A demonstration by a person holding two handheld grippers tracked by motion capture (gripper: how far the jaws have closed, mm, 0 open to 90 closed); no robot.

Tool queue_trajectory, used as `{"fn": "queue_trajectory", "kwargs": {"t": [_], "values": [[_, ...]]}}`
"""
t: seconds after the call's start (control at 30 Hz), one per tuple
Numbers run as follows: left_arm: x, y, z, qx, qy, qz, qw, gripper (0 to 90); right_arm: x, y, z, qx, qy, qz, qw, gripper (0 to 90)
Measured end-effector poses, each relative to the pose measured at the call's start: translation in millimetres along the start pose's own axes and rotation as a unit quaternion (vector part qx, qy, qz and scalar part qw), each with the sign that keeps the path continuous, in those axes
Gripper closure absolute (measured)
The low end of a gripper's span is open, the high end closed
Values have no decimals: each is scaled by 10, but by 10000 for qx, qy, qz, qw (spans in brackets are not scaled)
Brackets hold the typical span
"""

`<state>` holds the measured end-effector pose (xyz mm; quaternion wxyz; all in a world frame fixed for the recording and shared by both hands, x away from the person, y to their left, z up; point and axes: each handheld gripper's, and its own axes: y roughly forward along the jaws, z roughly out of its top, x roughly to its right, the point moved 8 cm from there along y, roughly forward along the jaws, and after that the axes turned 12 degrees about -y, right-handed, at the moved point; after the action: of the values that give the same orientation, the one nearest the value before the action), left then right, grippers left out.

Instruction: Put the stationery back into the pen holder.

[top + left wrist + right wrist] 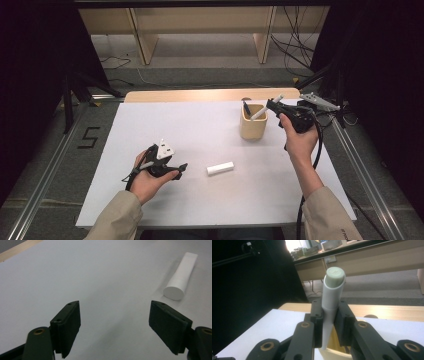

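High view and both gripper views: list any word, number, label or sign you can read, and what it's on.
"5": black mark on the grey floor, left of the table.
Embossed mark on the end of the white pen, held in the right gripper: too blurred to read.
Small print on the person's right sleeve: too small to read.
White tube and beige holder: no text visible.

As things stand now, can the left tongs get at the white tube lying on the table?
Probably yes. The left tongs are open with nothing between them, and the white tube lies flat just beside them on the table. Nothing stands between the two. The right tongs are busy at the cup.
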<state>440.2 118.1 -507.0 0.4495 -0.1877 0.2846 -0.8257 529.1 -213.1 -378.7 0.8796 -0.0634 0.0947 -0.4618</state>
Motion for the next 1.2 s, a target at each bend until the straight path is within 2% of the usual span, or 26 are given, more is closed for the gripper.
{"fn": "queue_trajectory", "kwargs": {"t": [0.43,0.8,1.2], "values": [[4,2,-3,-4,19,3,10000,256,126,76,-33,15,-31,-327,9995,782],[11,5,-7,-1,21,-13,10000,256,139,209,-176,-329,-280,-462,9980,777],[25,10,-8,5,38,-14,10000,258,154,223,-218,-513,-435,-562,9962,565]]}}
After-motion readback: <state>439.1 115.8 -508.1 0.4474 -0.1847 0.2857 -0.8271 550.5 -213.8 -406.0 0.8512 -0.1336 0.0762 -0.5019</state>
